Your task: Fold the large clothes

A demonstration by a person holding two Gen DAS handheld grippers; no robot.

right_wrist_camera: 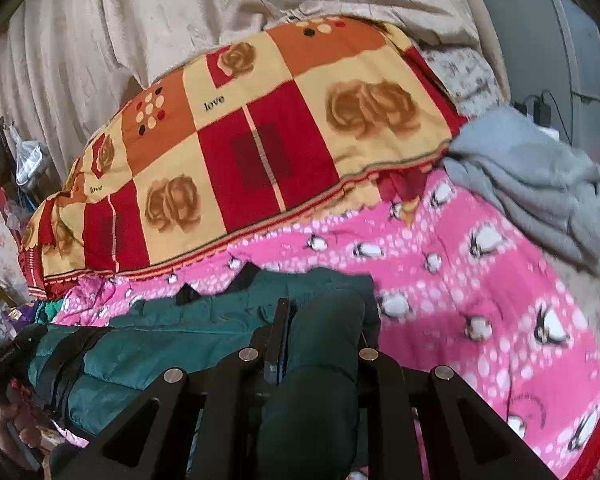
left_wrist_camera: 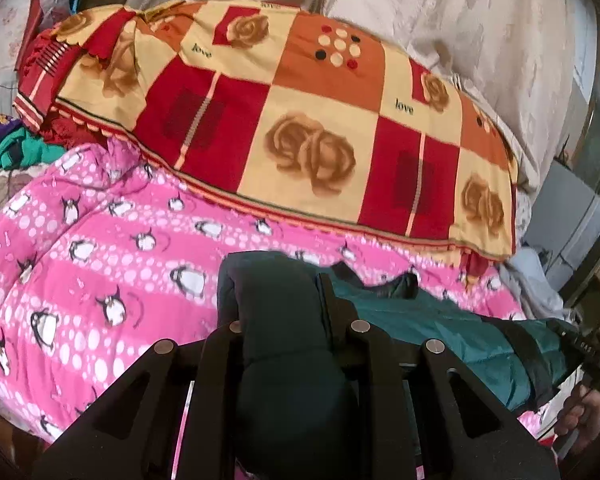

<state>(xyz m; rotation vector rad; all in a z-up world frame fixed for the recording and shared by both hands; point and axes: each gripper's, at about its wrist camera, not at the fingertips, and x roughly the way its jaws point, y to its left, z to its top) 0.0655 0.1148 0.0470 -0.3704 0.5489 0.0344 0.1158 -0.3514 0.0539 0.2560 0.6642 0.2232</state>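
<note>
A bed carries a pink penguin-print quilt (left_wrist_camera: 100, 248) and a folded red-and-yellow rose-patterned blanket (left_wrist_camera: 292, 120). Beige curtains (right_wrist_camera: 140, 12) hang behind. A grey cabinet (right_wrist_camera: 560, 48) stands beside it.

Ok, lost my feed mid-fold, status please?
Left gripper and right gripper both shut on the teal puffer jacket. Jacket stretched between them over the pink penguin quilt. Nothing in the way.

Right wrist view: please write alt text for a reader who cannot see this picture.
The right gripper is shut on a bunched fold of a dark green padded jacket, which stretches left over a pink penguin-print quilt. Behind lie a red, orange and cream rose-patterned quilt and, at right, a grey garment.
</note>
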